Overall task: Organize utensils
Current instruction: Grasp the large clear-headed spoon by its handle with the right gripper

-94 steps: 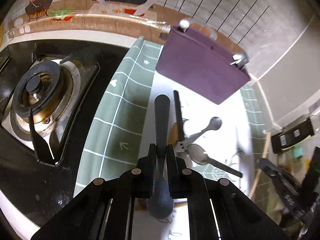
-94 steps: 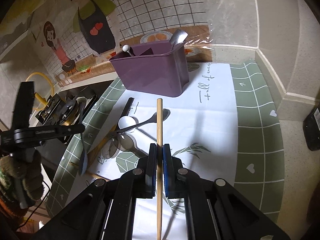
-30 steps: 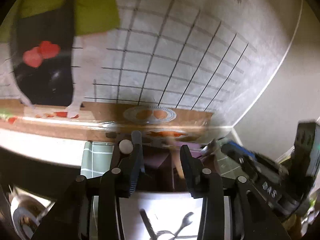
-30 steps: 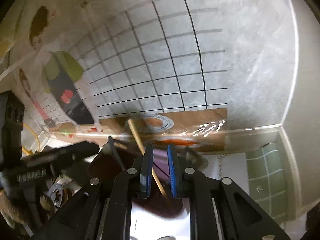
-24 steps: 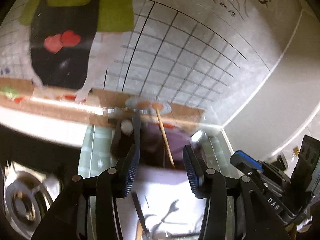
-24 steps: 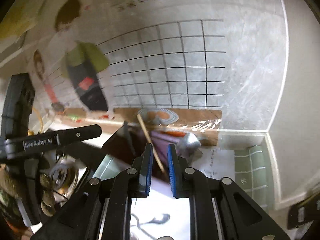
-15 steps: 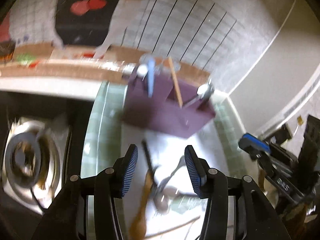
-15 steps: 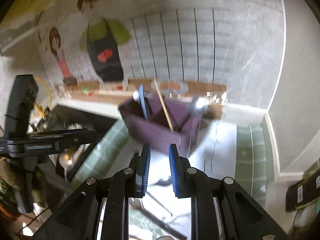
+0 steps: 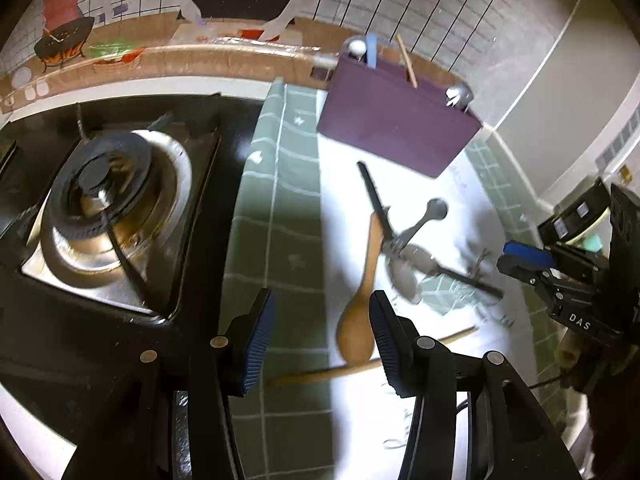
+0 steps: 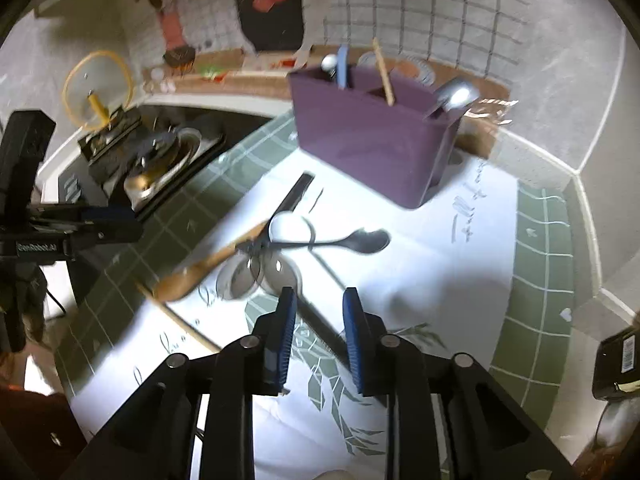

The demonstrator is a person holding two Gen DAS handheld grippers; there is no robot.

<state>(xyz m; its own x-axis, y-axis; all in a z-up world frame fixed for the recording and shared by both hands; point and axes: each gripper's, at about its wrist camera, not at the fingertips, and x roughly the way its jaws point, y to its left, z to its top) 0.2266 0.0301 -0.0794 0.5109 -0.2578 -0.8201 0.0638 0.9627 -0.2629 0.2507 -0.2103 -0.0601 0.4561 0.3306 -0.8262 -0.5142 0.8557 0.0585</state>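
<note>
A purple utensil holder stands at the back of the mat. A blue spoon, a wooden chopstick and a metal ladle stand in it. On the mat lie a wooden spoon, a second chopstick, metal spoons and a black-handled utensil. My left gripper is open and empty above the wooden spoon's bowl. My right gripper is open and empty above the mat, just in front of the pile.
A gas stove burner sits left of the green-and-white mat. A tiled wall with cartoon stickers runs behind. A black device lies at the right on the counter.
Both grippers let go of the blue spoon and the chopstick into the holder, then drew back and tilted down toward the utensils on the mat. The right jaws opened wider.
</note>
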